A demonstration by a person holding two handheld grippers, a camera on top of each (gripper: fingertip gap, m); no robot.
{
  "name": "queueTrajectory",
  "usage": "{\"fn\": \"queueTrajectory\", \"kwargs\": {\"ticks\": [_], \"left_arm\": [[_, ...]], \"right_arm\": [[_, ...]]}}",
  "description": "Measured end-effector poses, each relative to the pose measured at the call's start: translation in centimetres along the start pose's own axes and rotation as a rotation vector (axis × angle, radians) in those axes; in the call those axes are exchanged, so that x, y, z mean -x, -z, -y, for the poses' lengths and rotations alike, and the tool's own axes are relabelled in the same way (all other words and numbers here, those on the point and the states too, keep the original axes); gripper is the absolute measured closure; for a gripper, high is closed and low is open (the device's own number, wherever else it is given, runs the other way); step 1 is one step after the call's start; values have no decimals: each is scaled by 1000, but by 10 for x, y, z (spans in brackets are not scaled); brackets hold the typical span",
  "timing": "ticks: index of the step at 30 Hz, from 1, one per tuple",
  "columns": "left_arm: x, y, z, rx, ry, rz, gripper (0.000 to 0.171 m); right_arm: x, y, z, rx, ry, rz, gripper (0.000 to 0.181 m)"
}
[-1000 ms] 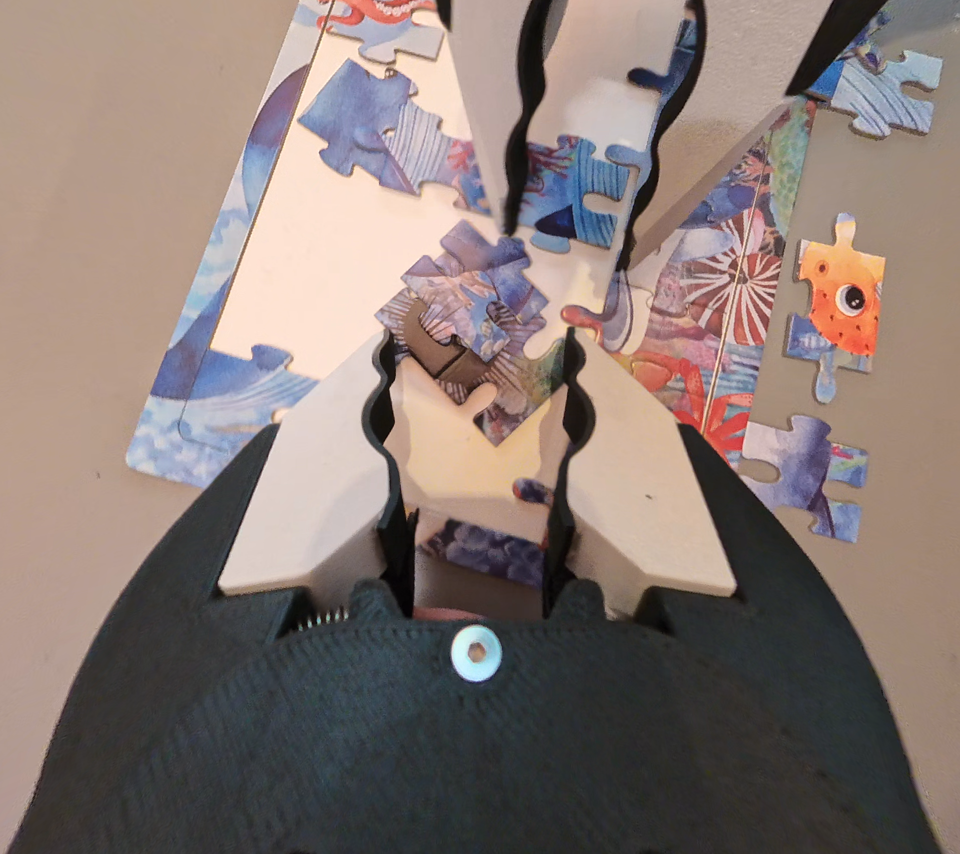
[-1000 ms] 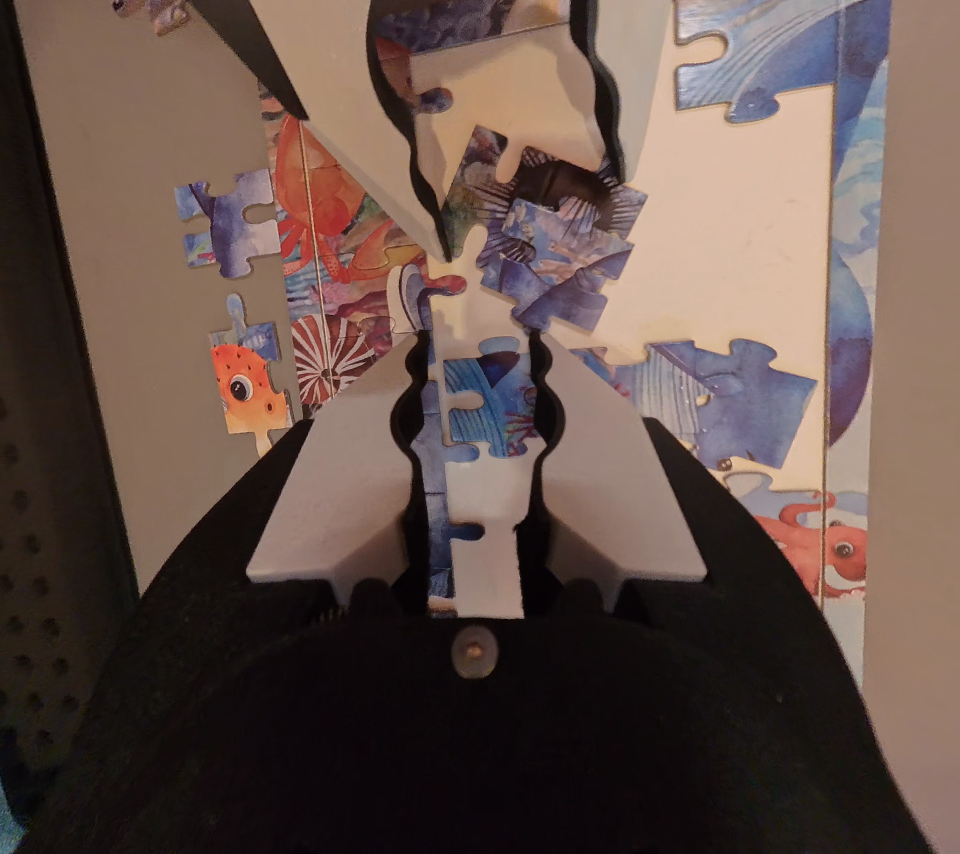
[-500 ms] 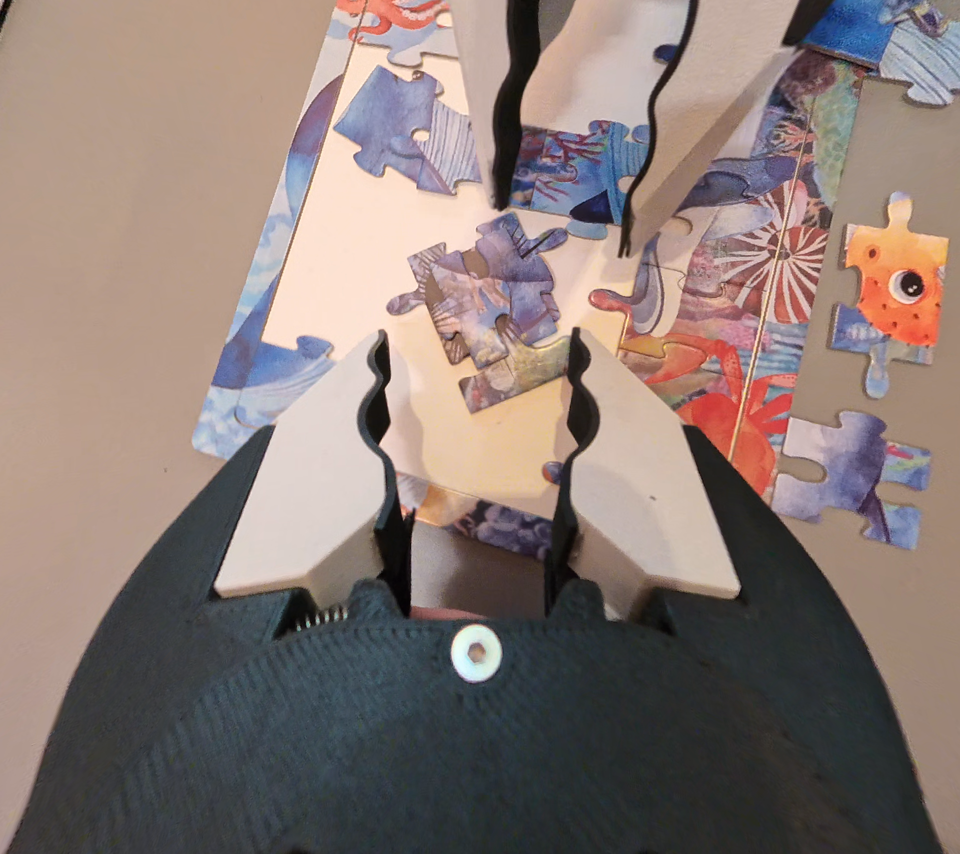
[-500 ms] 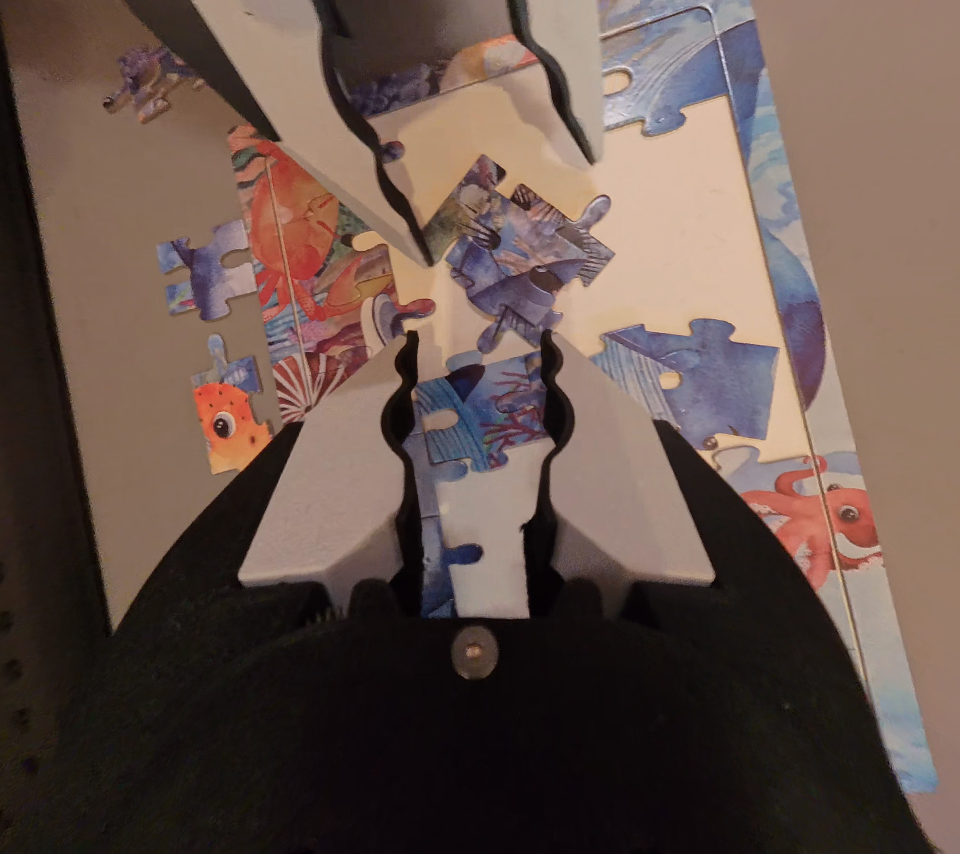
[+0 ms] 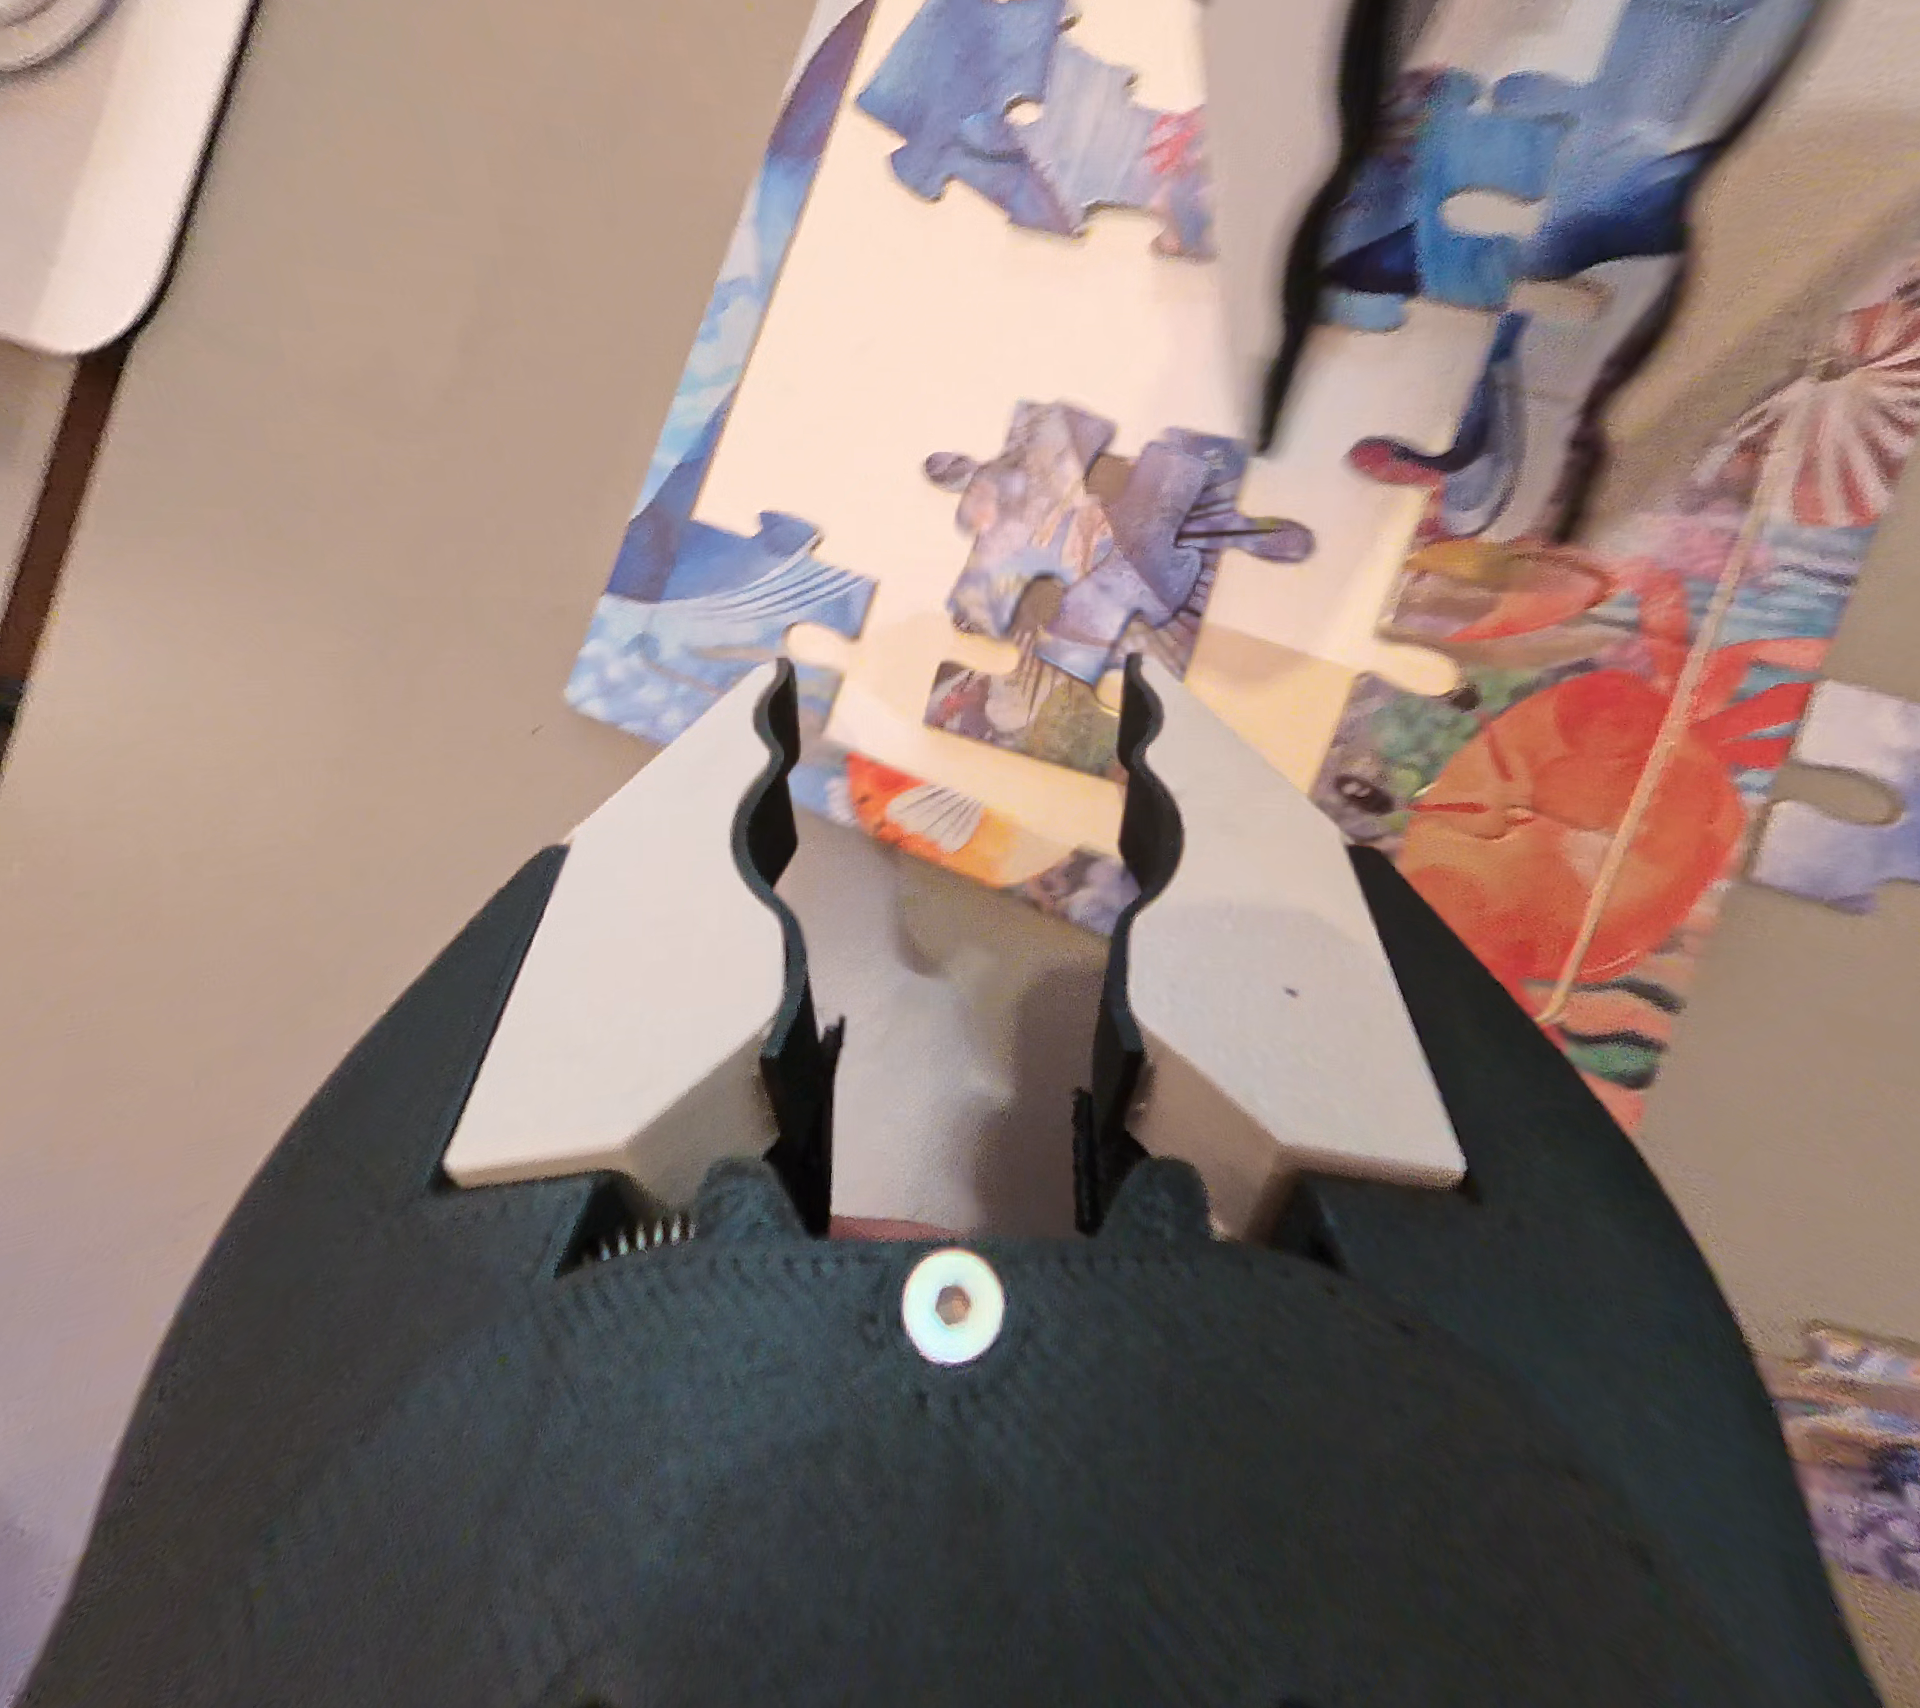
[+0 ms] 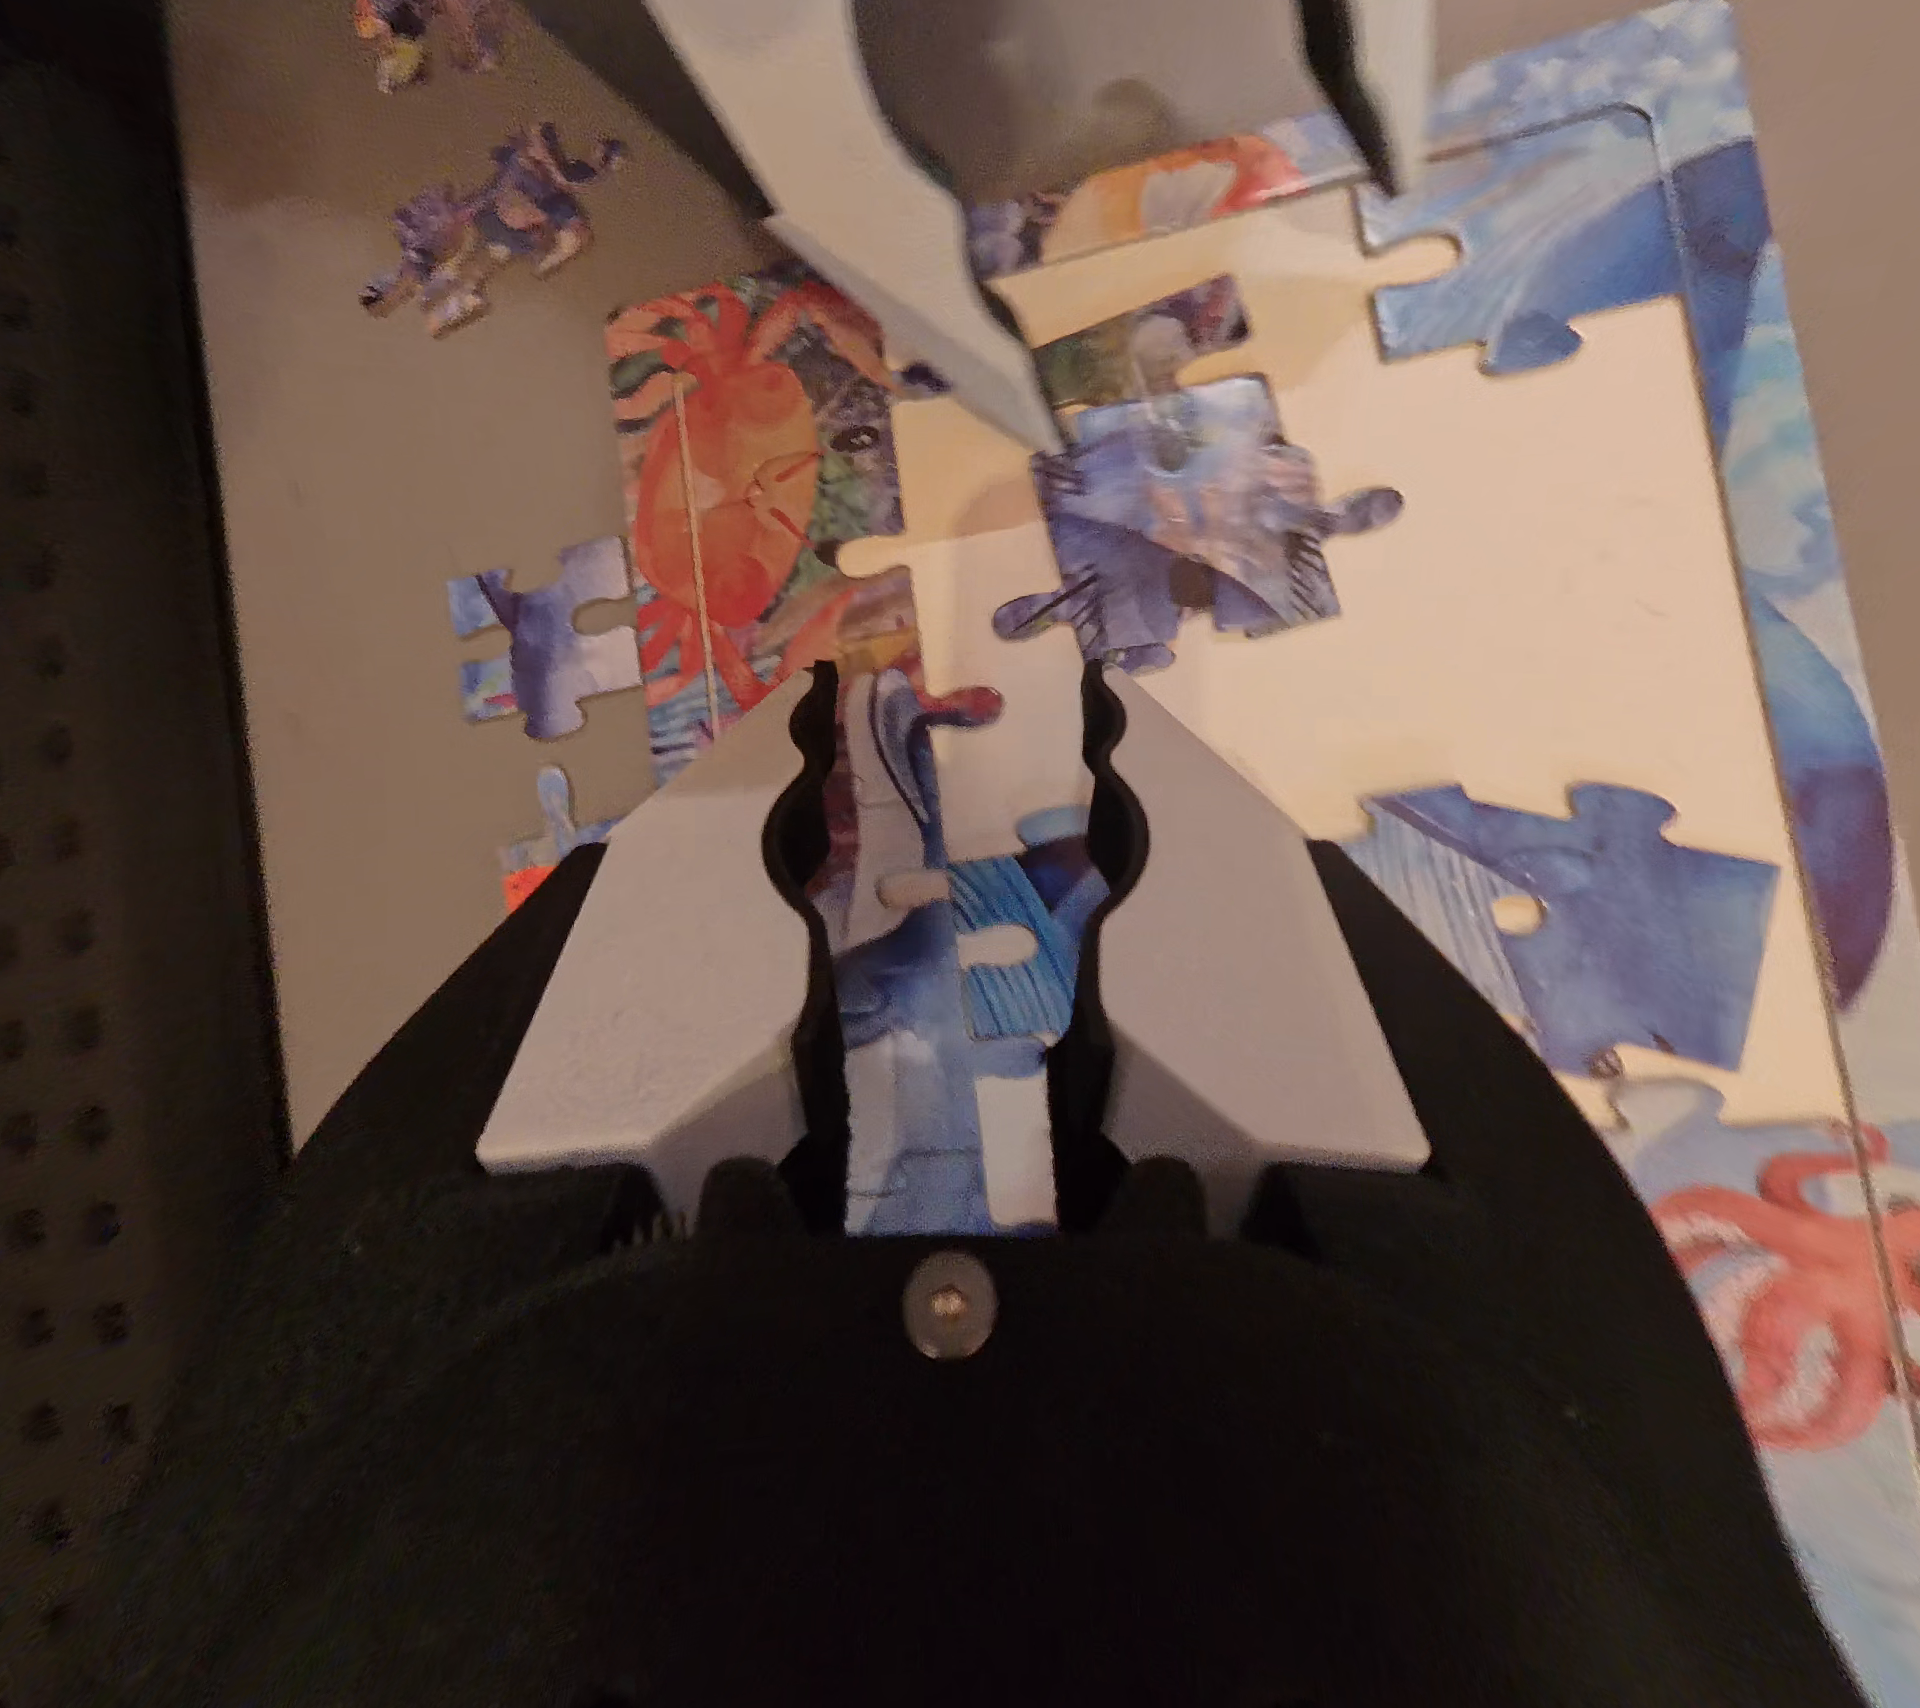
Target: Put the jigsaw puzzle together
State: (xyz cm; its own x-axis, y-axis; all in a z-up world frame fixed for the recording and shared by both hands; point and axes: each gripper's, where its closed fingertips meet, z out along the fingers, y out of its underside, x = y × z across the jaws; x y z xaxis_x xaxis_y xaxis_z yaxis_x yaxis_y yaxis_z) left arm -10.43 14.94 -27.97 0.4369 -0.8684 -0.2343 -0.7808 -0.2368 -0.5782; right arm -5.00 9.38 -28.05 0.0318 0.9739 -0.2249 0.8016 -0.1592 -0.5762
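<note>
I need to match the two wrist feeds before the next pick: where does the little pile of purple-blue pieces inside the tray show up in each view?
Left wrist view: the pile of purple-blue pieces lies centre frame, just beyond the open left tool.
Right wrist view: the pile sits above centre, right of the far tool's fingertip.
Shared landmark: the orange crab, right of the pile in the left view, left of it in the right view.

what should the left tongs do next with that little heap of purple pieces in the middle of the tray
Probably ease the left tongs forward and close on the top piece of the heap of pieces. The tongs are open and empty, and the heap sits just ahead of their tips, pieces overlapping on the bare tray, so none can be fitted until they are separated.
</note>
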Motion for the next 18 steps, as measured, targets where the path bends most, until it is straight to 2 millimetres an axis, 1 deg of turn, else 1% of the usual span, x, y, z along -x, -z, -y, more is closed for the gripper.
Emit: {"fn": "queueTrajectory", "kwargs": {"ticks": [2, 4, 6, 9, 11, 14, 18], "left_arm": [[7, 3, -8, 27, 2, 25, 111], [7, 7, -9, 19, 8, 14, 111], [4, 9, -5, -4, -4, -6, 111], [0, 3, 0, -14, -10, -32, 112], [-7, -2, 4, -25, -11, -69, 115], [-16, -3, 5, -21, -16, -95, 117], [-33, -2, 6, -24, 5, -174, 118]], "right_arm": [[13, -8, 5, 1, 14, 67, 136], [10, -8, 9, 4, 39, 36, 136], [5, -2, 14, -22, 20, 19, 137], [-8, 3, 14, -29, -11, -44, 138], [-17, 2, 10, -4, -17, -100, 138], [-18, 1, 7, -3, -7, -109, 139], [-19, -3, 5, 3, -12, -110, 138]]}}
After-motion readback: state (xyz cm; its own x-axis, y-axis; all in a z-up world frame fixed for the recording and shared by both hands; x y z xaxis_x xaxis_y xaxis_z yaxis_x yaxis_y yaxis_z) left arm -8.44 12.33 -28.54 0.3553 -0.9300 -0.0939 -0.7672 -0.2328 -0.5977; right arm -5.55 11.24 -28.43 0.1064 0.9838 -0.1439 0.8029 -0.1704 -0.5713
